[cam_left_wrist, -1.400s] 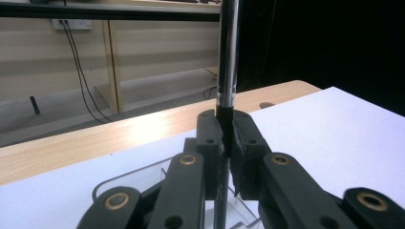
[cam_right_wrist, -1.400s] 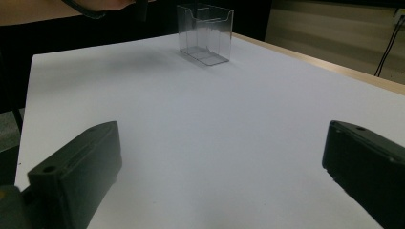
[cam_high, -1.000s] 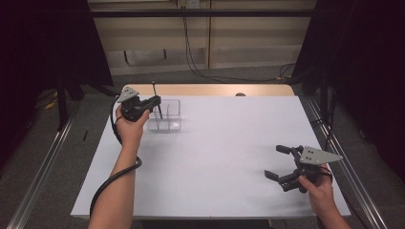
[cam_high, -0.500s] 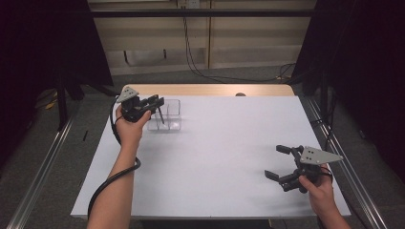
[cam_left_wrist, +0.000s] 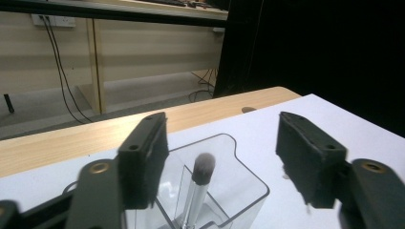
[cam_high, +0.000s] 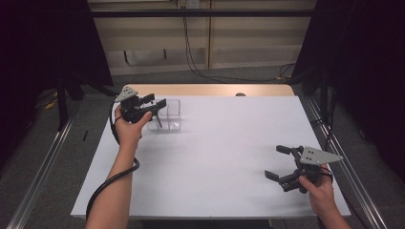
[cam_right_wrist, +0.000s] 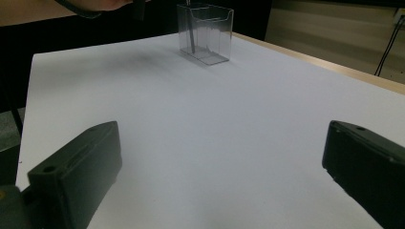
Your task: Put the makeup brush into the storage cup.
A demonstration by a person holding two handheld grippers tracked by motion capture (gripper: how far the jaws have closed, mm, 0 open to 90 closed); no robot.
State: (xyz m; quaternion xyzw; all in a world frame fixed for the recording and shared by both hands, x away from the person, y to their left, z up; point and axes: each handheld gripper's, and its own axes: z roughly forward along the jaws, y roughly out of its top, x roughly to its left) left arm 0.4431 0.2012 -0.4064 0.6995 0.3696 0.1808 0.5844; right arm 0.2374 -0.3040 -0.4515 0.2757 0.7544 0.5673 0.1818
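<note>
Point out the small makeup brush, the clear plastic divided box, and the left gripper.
Small dark-tipped makeup brush [cam_left_wrist: 204, 168], left gripper view: bristle head.
Clear plastic divided box [cam_left_wrist: 248, 191], left gripper view: right wall.
Left gripper [cam_high: 157, 100], high view: between fingertips.

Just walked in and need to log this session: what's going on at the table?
A person works with a claw in each hand at a white table. The left claw hovers over a clear plastic holder near the far left; its jaws have just been opening and press on nothing. A small brush stands inside the holder, tuft up, apparently just dropped in. The right claw waits open over the table's near right, holding nothing.
</note>
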